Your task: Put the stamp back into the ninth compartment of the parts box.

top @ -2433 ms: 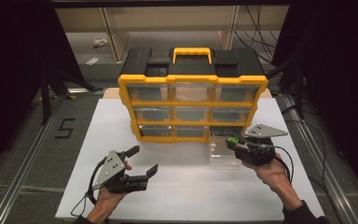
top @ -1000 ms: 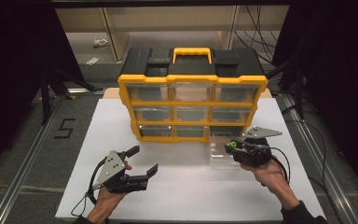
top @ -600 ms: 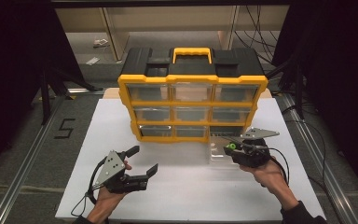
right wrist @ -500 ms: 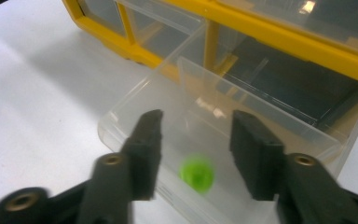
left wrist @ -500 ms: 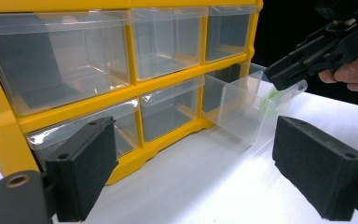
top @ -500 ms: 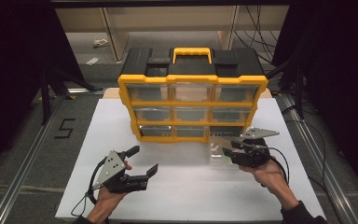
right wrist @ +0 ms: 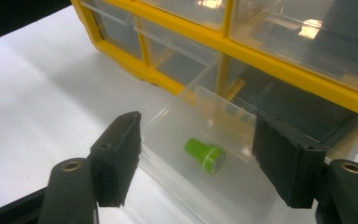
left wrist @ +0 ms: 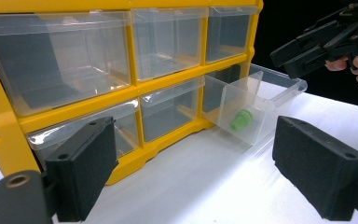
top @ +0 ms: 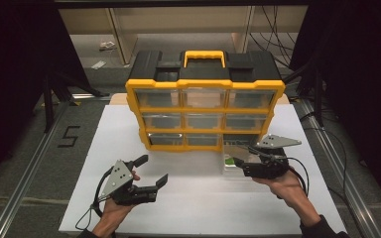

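Observation:
A yellow-and-black drawer cabinet (top: 204,89) stands on the white table. Its bottom-right clear drawer (top: 229,166) is pulled out, and a small green cylindrical piece (right wrist: 205,155) lies loose on its floor. My right gripper (top: 242,164) hovers over that drawer. Its jaws have just been opening, and in the right gripper view the pads (right wrist: 121,154) stand wide on either side of the piece without touching it. My left gripper (top: 151,171) rests open and empty at the front left. Its own view looks at the drawer (left wrist: 261,100) and the green piece (left wrist: 240,119).
The other clear drawers (left wrist: 168,42) of the cabinet are pushed in. The white board (top: 198,208) ends near the front edge, with metal rails (top: 25,183) along the sides. Cables (top: 297,171) trail from the right gripper.
The right gripper's jaws have spread apart, and the green piece seen at their tip earlier now lies in the drawer. The left hand has stayed put.

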Motion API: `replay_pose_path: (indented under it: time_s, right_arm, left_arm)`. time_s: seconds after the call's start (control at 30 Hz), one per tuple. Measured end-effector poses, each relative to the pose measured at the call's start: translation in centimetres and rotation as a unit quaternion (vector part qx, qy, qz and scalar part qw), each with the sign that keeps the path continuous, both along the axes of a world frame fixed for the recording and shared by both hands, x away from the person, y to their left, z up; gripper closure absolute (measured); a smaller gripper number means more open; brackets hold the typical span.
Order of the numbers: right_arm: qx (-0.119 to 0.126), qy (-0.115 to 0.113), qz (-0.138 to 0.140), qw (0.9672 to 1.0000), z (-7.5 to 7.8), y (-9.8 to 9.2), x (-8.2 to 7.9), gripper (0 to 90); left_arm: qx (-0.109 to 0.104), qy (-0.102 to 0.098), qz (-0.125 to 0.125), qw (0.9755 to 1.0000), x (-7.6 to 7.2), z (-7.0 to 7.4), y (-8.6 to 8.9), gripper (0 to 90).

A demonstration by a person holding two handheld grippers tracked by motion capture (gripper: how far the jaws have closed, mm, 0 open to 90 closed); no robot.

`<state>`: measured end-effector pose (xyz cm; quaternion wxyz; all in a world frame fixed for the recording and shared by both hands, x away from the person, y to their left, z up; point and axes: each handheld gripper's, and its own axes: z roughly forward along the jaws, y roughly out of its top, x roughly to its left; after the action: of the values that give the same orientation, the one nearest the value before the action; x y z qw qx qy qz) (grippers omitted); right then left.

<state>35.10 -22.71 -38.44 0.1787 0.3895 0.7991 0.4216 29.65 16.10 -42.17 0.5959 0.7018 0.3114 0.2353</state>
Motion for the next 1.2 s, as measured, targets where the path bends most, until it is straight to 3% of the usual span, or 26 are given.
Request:
replay_pose_path:
  time_s: [0.57,1.2]
  right_arm:
    - [0.040,-0.026,-0.004,0.9988,0.3,0.7,-2.3,23.6]
    - [0.063,-0.030,-0.008,0.9975,-0.8,0.9,-3.9,22.1]
  left_arm:
    - [0.000,-0.001,0.001,1.0000,0.0,0.0,0.0,13.5]
    - [0.000,0.001,0.003,1.0000,0.0,0.0,0.1,13.4]
